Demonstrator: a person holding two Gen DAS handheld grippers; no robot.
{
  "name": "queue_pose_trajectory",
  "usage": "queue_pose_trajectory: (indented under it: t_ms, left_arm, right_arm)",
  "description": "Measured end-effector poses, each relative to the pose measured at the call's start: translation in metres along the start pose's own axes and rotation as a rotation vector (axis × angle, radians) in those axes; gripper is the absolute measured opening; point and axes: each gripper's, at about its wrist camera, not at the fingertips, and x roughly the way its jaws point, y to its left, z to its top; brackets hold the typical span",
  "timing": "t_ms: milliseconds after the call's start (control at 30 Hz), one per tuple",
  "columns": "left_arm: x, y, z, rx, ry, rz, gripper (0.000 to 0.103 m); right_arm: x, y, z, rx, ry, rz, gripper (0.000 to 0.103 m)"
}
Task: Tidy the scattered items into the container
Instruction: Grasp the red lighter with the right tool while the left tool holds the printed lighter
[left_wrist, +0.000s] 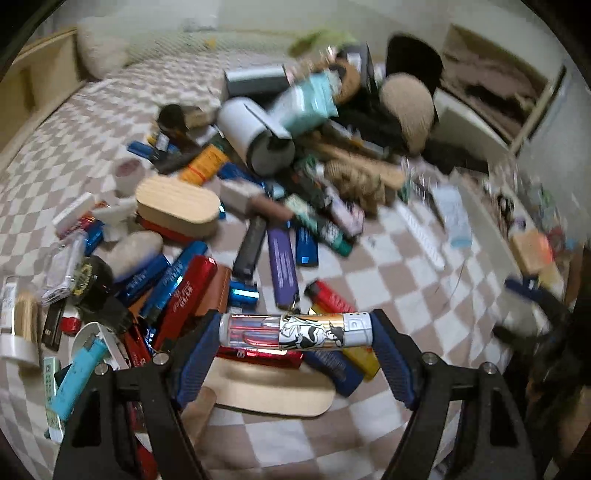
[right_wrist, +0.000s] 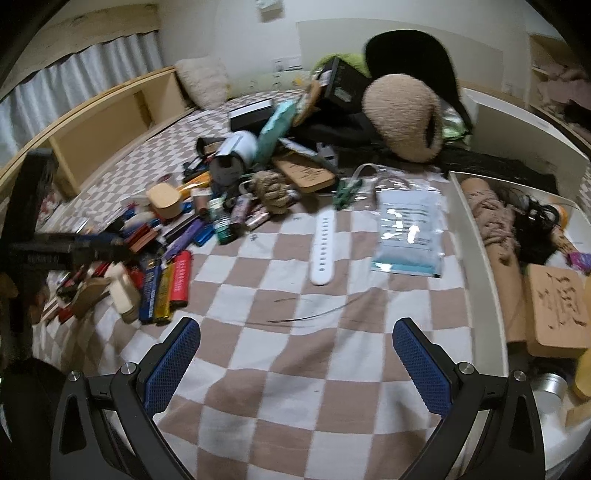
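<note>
Left gripper (left_wrist: 295, 330) pinches a printed lighter (left_wrist: 295, 330) endwise between its blue pads, above the checkered blanket (left_wrist: 388, 258); the heap of lighters (left_wrist: 177, 284) lies toward ten o'clock. Right gripper (right_wrist: 295, 349) is spread, nothing between its pads; the white container (right_wrist: 480, 236) stands at three o'clock, a white strap (right_wrist: 323, 247) at twelve.
</note>
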Motion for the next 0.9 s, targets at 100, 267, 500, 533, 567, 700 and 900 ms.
queue_pose_trajectory:
  t_ms: [100,267,500,533,567,700,900]
  left_arm:
    - [-0.005,0.0,0.004,-0.061,-0.045,0.009,0.08]
    - [-0.01,0.005,0.004,-0.15,-0.123,0.052,0.08]
    - [-0.028,0.008,-0.002,-0.189,-0.232,0.101,0.08]
    - [-0.031,0.011,-0.004,-0.202,-0.245,0.1,0.08]
    - [-0.034,0.013,-0.006,-0.215,-0.258,0.099,0.08]
    - [-0.037,0.02,-0.01,-0.236,-0.28,0.095,0.08]
    - [-0.038,0.029,-0.011,-0.253,-0.297,0.084,0.08]
  right_arm:
    - [0.007,0.013,0.001,-0.025,0.026,0.051,0.103]
    - [0.015,0.045,-0.004,-0.101,0.042,0.133,0.103]
    - [0.029,0.073,0.001,-0.286,0.062,0.174,0.092]
    - [0.032,0.076,0.005,-0.338,0.063,0.169,0.092]
    - [0.035,0.08,0.01,-0.4,0.062,0.156,0.092]
    - [0.054,0.096,0.031,-0.651,0.087,0.105,0.092]
    - [0.069,0.115,0.034,-1.067,0.145,0.094,0.092]
